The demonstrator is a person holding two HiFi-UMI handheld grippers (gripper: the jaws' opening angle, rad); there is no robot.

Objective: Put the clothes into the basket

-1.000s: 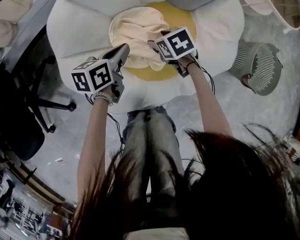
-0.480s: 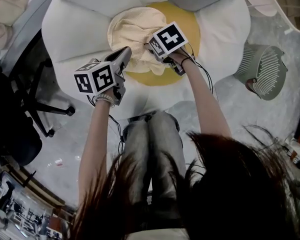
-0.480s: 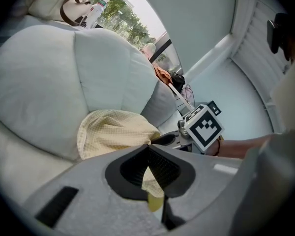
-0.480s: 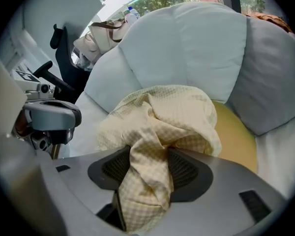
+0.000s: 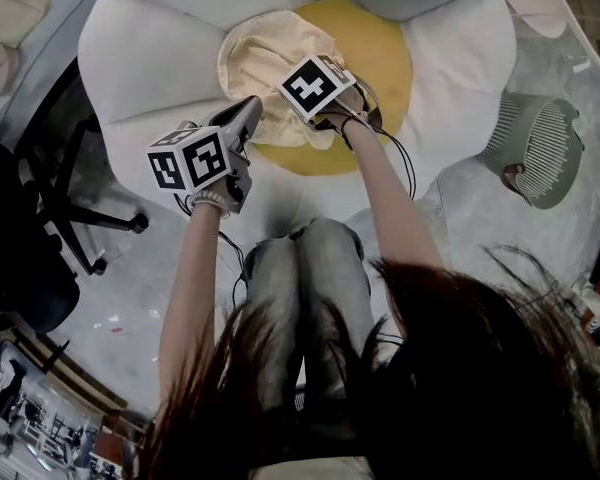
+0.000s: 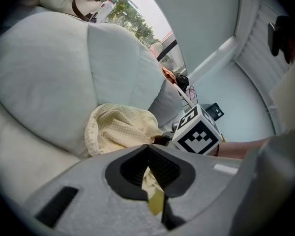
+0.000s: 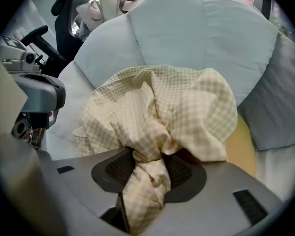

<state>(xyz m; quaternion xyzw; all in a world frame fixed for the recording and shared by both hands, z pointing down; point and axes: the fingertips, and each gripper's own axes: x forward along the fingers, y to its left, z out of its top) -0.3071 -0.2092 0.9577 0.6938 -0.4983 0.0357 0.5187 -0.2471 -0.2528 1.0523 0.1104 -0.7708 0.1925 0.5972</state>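
We see a big flower-shaped cushion (image 5: 150, 68) with white petals around a yellow centre (image 5: 385, 63). It takes up the top of the head view. Off to its right on the grey floor, well apart from the cloth, a pale green slatted basket (image 5: 537, 148) lies tipped on its side.

The garment (image 5: 265, 53) sits on the left part of the yellow centre and spills onto the neighbouring white petal. It is a soft, pale yellow cloth in a fine check (something like gingham), crumpled into a loose heap with deep folds and one rounded edge hanging toward the petal.

The right gripper (image 7: 148, 157) points steeply down into the near side of that heap. Its jaws have just been closing, and in the right gripper view a thick twisted fold of the garment fills the gap between the dark ribbed pads (image 7: 119, 170). The fold is squeezed to a waist there and trails on toward the camera.

The left gripper (image 6: 147, 149) hangs at the garment's near edge, slanting downward. Its pads (image 6: 135, 168) meet at the tips with no cloth caught there. Through the narrow slit behind the tips we see only a sliver of the check cloth and the yellow centre.
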